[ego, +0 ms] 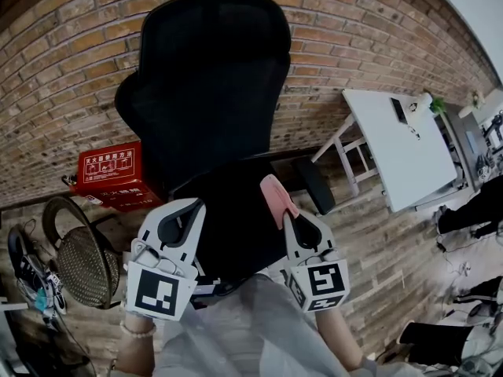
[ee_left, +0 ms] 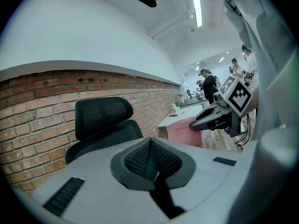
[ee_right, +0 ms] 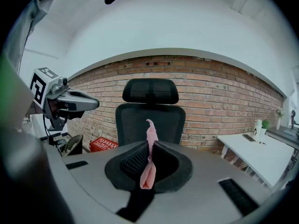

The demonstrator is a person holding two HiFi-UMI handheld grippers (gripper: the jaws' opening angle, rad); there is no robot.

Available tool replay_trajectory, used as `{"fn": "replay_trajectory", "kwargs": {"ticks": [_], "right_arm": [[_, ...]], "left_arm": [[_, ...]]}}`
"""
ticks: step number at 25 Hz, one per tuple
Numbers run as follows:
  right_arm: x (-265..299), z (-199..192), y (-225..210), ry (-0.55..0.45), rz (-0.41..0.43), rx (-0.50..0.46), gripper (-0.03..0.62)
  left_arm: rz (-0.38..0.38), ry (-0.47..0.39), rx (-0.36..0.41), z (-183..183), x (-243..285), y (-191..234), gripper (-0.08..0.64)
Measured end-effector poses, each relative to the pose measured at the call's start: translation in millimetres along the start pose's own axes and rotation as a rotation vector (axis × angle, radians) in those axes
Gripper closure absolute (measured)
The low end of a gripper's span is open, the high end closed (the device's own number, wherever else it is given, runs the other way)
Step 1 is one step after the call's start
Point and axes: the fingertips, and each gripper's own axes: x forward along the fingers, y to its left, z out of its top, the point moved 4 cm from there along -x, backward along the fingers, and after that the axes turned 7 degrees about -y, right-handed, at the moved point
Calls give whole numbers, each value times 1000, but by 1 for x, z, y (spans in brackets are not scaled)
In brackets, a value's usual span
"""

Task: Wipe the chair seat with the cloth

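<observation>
Two grippers hang above the chair seat point(ego: 236, 228), in front of the black chair back point(ego: 212, 77). The right gripper point(ego: 292, 220) pinches a pink cloth point(ego: 276, 198) between its jaws. The cloth's long axis runs along the jaws, and its free end points forward, toward the chair back. The left gripper point(ego: 183, 213) has its jaws pressed together on nothing. The right gripper view shows the cloth edge-on, as a thin upright strip. The left gripper view shows its broad flat face, with people point(ee_left: 208, 80) far behind. Only the head view shows the seat itself.
</observation>
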Motion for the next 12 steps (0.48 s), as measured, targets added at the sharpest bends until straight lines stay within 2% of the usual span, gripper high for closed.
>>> {"fn": "replay_trajectory", "kwargs": {"ticks": [12], "right_arm": [[-3, -5, 10, 18, 12, -12, 543]], "left_arm": [[31, 5, -9, -8, -10, 6, 541]]}}
